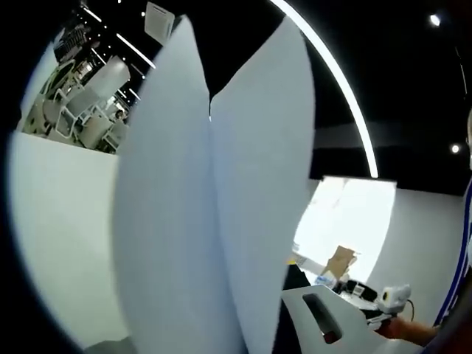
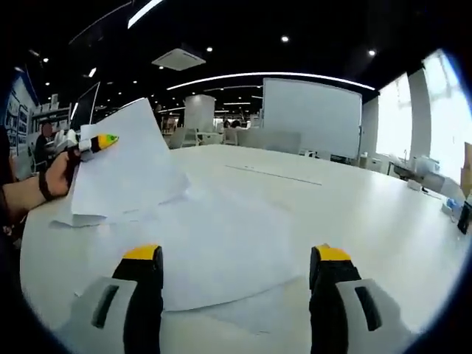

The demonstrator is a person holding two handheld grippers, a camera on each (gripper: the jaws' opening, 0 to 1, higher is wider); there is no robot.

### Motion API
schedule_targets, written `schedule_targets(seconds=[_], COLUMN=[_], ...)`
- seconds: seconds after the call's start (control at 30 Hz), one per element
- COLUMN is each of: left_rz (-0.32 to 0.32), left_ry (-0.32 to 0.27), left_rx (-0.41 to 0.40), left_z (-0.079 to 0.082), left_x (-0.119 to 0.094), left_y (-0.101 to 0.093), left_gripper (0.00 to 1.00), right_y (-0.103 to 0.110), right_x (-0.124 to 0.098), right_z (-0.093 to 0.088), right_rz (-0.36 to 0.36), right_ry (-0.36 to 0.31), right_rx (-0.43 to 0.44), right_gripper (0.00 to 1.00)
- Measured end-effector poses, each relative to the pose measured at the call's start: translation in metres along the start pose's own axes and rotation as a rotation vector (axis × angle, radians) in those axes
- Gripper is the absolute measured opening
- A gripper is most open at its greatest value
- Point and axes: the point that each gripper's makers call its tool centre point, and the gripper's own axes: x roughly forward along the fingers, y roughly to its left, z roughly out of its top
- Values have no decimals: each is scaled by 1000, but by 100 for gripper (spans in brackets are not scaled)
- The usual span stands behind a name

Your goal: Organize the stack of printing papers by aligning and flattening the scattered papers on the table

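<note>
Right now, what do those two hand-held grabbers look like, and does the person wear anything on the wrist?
The right gripper has two pale grey jaws with black pads and yellow tips, each with a dark oval slot. The left gripper, seen in the right gripper view, is whitish with a yellow-green tip. The hand holding it wears a dark wristband.

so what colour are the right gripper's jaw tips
Yellow tips on the right gripper, clearest in the right gripper view.

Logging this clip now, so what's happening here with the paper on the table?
A person is tidying loose white paper on a white table. The left tongs are shut on a few lifted sheets, raised off the table. The right tongs hang open above the sheets still spread flat, touching nothing.
</note>
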Motion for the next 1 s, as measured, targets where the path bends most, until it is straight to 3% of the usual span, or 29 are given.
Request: schedule_targets(seconds=[0.57, 0.8, 1.0], left_rz=[-1, 0, 0], left_ry=[-2, -2, -2], left_rx=[-5, -8, -4], left_z=[1, 1, 1], left_x=[-1, -2, -1], left_y=[1, 1, -1], left_gripper=[7, 7, 7], right_y=[0, 0, 8], right_x=[7, 7, 4], right_z=[-15, -17, -13], right_rz=[23, 34, 57], right_ry=[93, 99, 74], right_rx=[44, 59, 23], right_gripper=[75, 74, 69])
